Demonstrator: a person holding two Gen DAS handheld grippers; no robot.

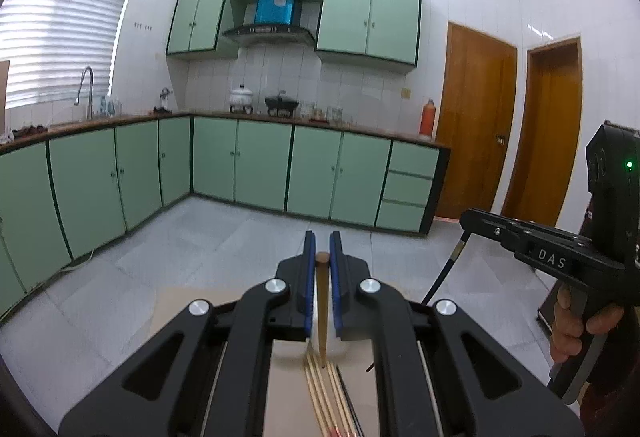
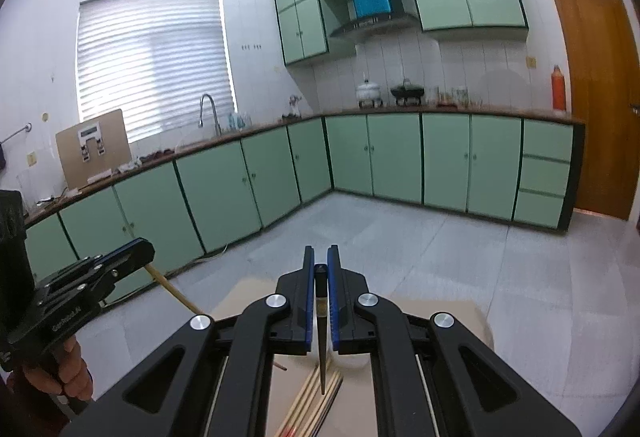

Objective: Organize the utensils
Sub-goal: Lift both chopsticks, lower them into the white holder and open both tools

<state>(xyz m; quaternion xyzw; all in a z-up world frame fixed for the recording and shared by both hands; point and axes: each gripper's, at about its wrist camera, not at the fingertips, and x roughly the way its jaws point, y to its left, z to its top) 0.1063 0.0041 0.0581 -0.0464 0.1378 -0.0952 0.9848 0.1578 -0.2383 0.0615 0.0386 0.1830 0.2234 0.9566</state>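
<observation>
My left gripper [image 1: 322, 257] is shut on a brown wooden chopstick [image 1: 322, 301] that points down toward the table. My right gripper [image 2: 320, 269] is shut on a black chopstick [image 2: 321, 337], also tip down. Below both lies a loose bundle of wooden and black chopsticks [image 1: 328, 393] on a beige table [image 1: 288, 389]; the bundle shows in the right wrist view too [image 2: 316, 405]. The right gripper appears at the right of the left wrist view [image 1: 466, 221], and the left gripper at the left of the right wrist view [image 2: 136, 253].
Green kitchen cabinets [image 1: 256, 165] line the far walls above a grey tiled floor [image 1: 224, 245]. A counter carries pots [image 1: 241, 96], a faucet [image 1: 86, 85] and an orange thermos [image 1: 427, 117]. Wooden doors [image 1: 472, 117] stand at right.
</observation>
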